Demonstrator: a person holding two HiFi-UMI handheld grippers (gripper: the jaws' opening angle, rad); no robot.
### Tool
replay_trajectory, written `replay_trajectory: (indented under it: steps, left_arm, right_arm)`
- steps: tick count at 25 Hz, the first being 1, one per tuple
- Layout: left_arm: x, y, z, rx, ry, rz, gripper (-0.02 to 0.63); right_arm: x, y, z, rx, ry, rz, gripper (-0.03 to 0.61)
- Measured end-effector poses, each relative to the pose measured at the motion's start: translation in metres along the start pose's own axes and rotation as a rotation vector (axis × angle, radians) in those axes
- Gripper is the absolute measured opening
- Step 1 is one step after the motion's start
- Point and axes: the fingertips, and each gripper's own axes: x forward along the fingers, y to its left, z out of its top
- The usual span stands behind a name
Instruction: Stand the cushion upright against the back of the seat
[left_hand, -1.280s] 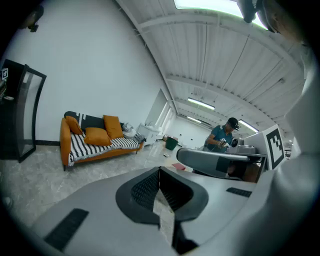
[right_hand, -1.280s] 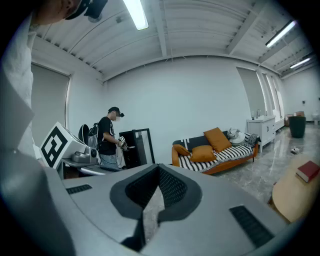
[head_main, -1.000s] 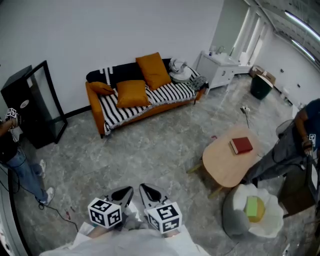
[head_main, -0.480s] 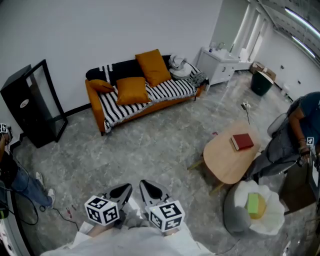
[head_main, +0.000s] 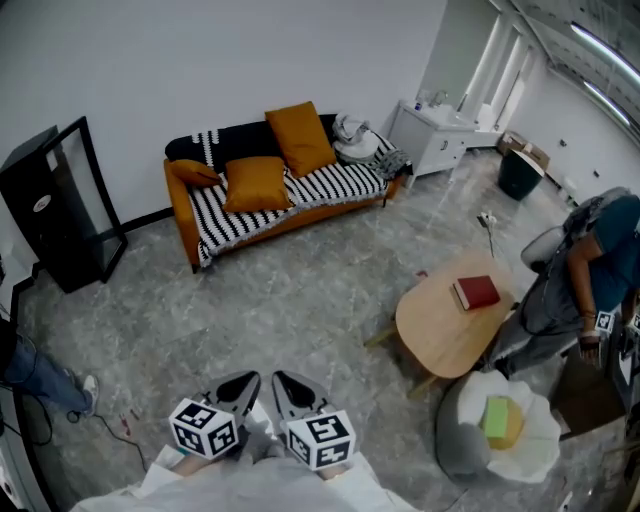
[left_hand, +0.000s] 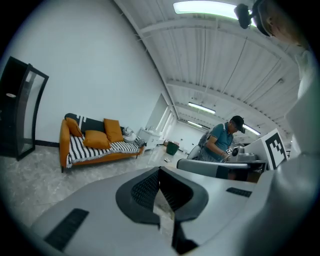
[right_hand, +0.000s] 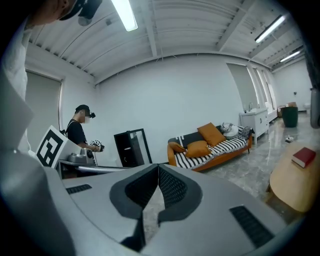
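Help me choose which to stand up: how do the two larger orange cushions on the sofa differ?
The rear cushion leans upright against the black backrest; the front cushion lies on the striped seat. The rear cushion sits mid-sofa, the front cushion nearer the orange armrest. Both are orange and squarish.

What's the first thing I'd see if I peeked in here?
The orange sofa with its black-and-white striped cover, across the room, carries three orange cushions. Nearer, on the right, a red book lies on a round wooden table.
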Motion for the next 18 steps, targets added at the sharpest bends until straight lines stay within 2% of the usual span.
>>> replay_trajectory:
  steps: [5,11,14,18]
  left_arm:
    - [0.011,0.002,-0.01,-0.032,0.021,0.023,0.008]
    - [0.036,0.02,-0.01,-0.024,0.054,0.006,0.008]
    - [0.057,0.038,0.002,-0.003,0.062,-0.016,0.008]
    - [0.089,0.089,0.033,-0.019,0.085,-0.016,0.008]
  right_arm:
    - [0.0,-0.013,-0.007,0.007,0.018,0.016,0.014]
    - [0.035,-0.025,-0.004,0.018,0.032,0.03,0.014]
    - [0.066,-0.043,0.009,0.019,0.012,0.02,0.014]
    - [0.121,-0.066,0.032,0.002,0.009,0.004,0.014]
